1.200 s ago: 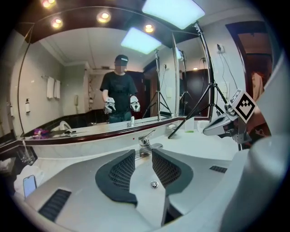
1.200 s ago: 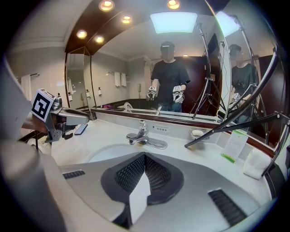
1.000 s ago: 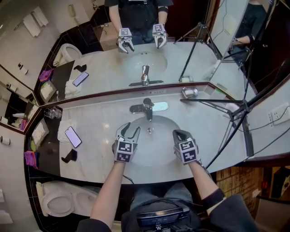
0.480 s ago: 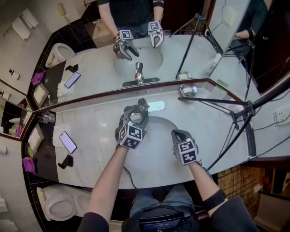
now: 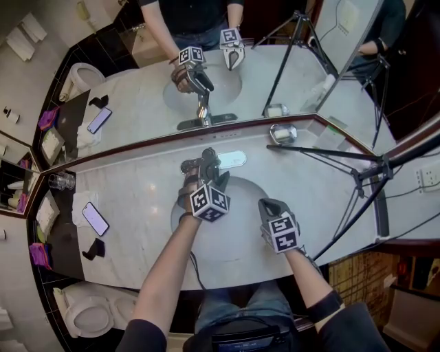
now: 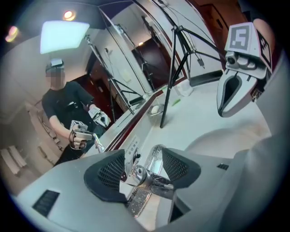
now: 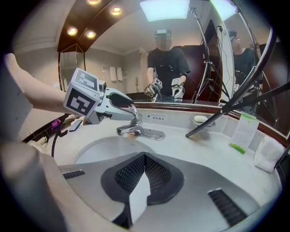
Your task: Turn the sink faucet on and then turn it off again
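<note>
Lighting: bright, even; ceiling panel (image 7: 164, 8) and downlights (image 7: 72, 31) overhead. Glare on chrome faucet (image 6: 149, 176). Gripper views fisheye-bent, corners dark; near jaws soft.

Faucet (image 7: 134, 128): chrome, single lever on top, short spout angled down toward the near side over the white basin (image 7: 97, 152). Stands upright on an oblong chrome base plate (image 7: 154, 134) at the basin's far rim, close before the mirror (image 7: 136, 68).
</note>
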### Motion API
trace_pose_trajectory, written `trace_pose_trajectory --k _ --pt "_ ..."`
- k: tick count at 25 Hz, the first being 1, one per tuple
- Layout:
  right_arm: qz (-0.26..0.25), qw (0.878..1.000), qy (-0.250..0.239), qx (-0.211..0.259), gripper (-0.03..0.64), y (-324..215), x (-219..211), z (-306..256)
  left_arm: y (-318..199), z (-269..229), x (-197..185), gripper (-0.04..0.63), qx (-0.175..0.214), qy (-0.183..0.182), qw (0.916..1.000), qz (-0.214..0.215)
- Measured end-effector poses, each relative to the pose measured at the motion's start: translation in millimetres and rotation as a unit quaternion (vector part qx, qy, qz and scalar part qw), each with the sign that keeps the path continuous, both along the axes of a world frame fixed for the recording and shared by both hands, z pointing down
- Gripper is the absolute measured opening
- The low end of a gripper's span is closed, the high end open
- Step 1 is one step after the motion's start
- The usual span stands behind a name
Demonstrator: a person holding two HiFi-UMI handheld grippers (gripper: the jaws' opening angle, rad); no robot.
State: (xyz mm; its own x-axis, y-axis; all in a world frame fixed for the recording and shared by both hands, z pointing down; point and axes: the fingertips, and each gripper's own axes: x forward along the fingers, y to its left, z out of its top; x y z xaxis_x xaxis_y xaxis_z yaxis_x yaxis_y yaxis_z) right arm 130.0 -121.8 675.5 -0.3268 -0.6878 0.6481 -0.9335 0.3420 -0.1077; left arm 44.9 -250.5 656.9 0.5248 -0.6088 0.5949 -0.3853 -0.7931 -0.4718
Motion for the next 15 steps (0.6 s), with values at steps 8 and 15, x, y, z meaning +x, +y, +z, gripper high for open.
trace_pose_trajectory --k 8,15 --pt "0.002 1.0 -0.002 -0.01 0.017 5.5 -0.5 11.9 0.7 5.6 1.6 0.231 0.032 -0.032 0.999 0.001" --pt "-0.004 1.0 0.002 -0.01 0.017 6.5 -3.3 21.5 -2.3 2.8 -2.2 0.156 0.059 -0.046 0.9972 -0.001"
